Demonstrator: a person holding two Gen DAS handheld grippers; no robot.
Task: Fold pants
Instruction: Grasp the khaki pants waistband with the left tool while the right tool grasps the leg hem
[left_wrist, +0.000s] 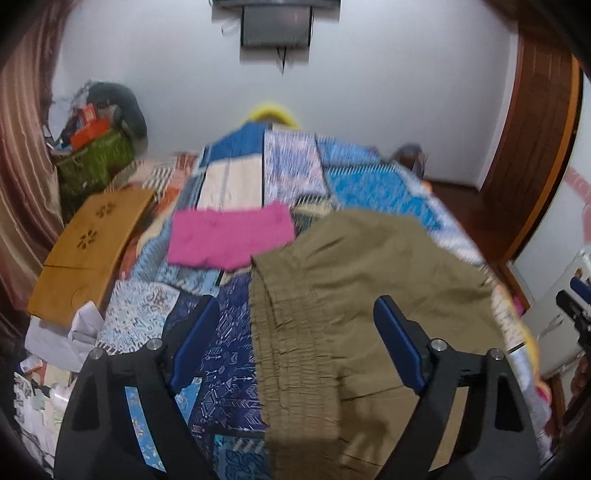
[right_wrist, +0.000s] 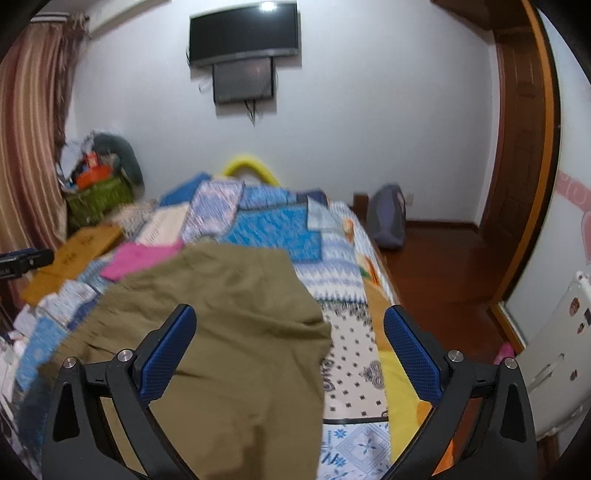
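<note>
On the patchwork quilt (left_wrist: 236, 354) that covers the bed, the olive-green pants (left_wrist: 369, 280) lie spread across its near right part, their gathered elastic waistband (left_wrist: 295, 332) running down the left edge of the fabric, with a folded pink cloth (left_wrist: 229, 236) just beyond them on the quilt and a wooden lap tray (left_wrist: 88, 251) at the quilt's left edge. Above the pants, the left gripper (left_wrist: 299, 343) hangs with its blue-padded fingers spread wide and grasping nothing, and the right gripper (right_wrist: 291, 354) is likewise released over the pants' right edge.
</note>
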